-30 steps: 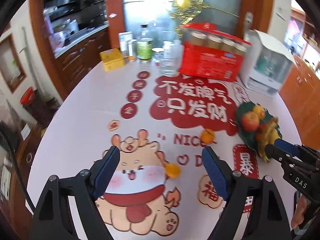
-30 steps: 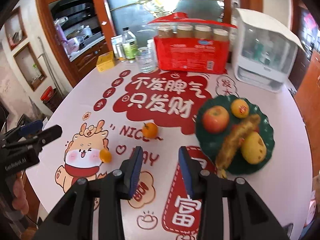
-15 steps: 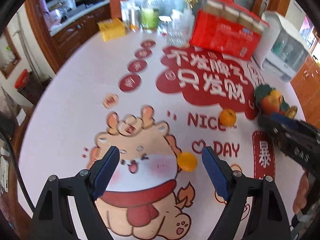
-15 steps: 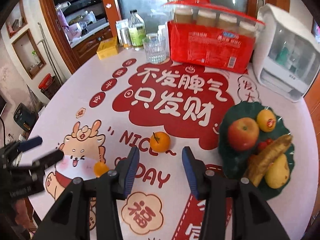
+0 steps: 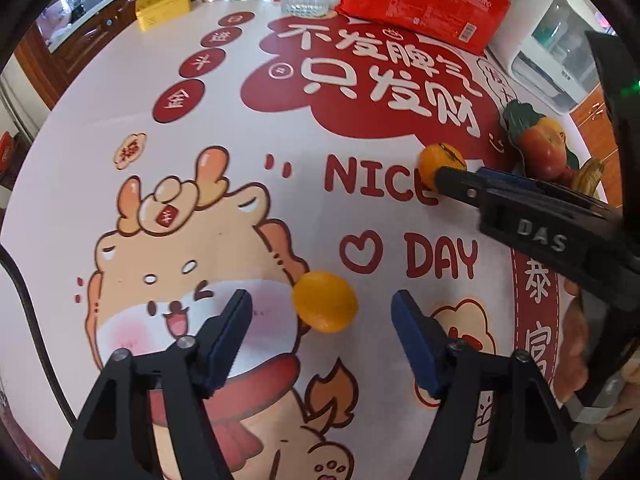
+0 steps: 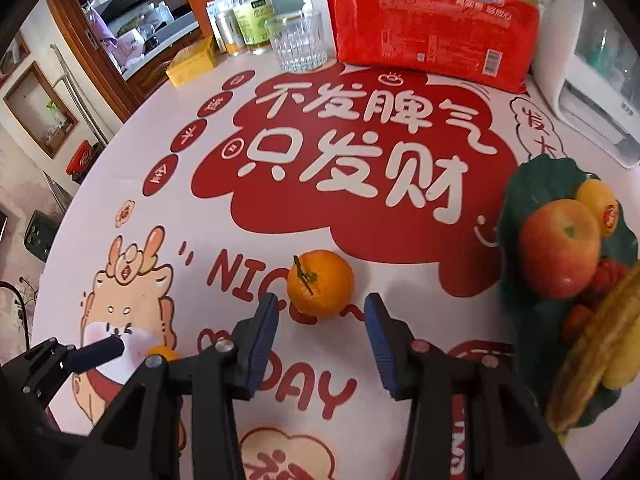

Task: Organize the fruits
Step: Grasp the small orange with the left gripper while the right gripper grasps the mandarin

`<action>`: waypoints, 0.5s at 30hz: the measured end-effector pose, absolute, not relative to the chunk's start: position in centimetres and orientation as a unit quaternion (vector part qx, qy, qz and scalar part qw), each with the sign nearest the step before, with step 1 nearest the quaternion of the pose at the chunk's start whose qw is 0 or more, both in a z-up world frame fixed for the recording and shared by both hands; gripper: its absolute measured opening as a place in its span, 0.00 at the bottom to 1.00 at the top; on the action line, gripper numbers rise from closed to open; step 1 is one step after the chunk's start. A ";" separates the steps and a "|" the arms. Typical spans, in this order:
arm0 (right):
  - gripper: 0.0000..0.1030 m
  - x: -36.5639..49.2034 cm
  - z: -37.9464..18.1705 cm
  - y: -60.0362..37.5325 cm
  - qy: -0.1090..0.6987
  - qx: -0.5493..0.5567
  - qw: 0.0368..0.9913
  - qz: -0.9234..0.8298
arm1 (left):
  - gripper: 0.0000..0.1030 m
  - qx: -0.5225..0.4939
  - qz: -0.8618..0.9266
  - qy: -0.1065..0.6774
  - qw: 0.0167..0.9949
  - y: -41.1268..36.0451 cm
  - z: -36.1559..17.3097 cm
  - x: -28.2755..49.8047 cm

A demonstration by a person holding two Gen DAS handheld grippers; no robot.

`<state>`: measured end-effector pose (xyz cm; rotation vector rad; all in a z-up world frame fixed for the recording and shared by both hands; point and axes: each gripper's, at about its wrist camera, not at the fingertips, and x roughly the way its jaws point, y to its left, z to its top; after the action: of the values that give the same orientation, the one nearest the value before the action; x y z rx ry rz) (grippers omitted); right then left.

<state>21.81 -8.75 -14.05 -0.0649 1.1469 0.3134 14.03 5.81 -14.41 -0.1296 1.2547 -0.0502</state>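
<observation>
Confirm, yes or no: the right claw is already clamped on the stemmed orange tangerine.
No: the right claw stands open, and the stemmed orange tangerine rests on the table just beyond its pads, untouched.

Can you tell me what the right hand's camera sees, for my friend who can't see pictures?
The right tongs hang open just in front of a stemmed orange on a cartoon-printed tablecloth, not touching it. A green plate of fruit sits to the right, and the left tongs reach in at lower left.

On the tabletop (image 6: pixel 120 152) a stemmed orange (image 6: pixel 320 288) lies left of the fruit plate (image 6: pixel 532 184); a glass (image 6: pixel 298 46) stands behind.
</observation>
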 end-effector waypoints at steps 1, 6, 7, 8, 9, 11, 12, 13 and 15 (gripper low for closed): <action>0.44 21.9 -14.4 -8.6 0.539 -0.034 0.829 0.146 | 0.61 -0.061 -0.024 0.587 0.807 5.8 -14.6 14.1; 0.44 22.3 -15.5 -8.2 0.532 -0.039 0.834 0.144 | 0.47 -0.070 -0.021 0.589 0.805 5.9 -15.4 14.5; 0.44 22.4 -15.8 -8.2 0.532 -0.038 0.834 0.143 | 0.44 -0.070 -0.021 0.591 0.803 5.9 -15.6 14.6; 0.43 22.5 -16.0 -8.1 0.531 -0.037 0.834 0.143 | 0.38 -0.070 -0.021 0.592 0.803 5.9 -15.7 14.6; 0.43 22.4 -15.9 -8.1 0.521 -0.041 0.840 0.143 | 0.34 -0.071 -0.021 0.593 0.802 5.8 -15.8 14.7; 0.42 22.3 -15.9 -7.9 0.517 -0.048 0.842 0.144 | 0.34 -0.069 -0.020 0.590 0.804 5.8 -15.9 14.6; 0.40 22.3 -16.0 -7.7 0.516 -0.052 0.843 0.142 | 0.34 -0.067 -0.020 0.589 0.805 5.7 -15.9 14.6; 0.39 22.2 -16.0 -7.6 0.514 -0.055 0.844 0.142 | 0.33 -0.065 -0.019 0.588 0.806 5.6 -15.8 14.6; 0.39 22.2 -16.0 -7.6 0.513 -0.056 0.845 0.143 | 0.33 -0.062 -0.017 0.585 0.808 5.5 -15.8 14.6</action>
<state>22.17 -7.63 -16.03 -0.1185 1.0817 0.3010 14.60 5.50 -15.81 -0.1328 1.2512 -0.0356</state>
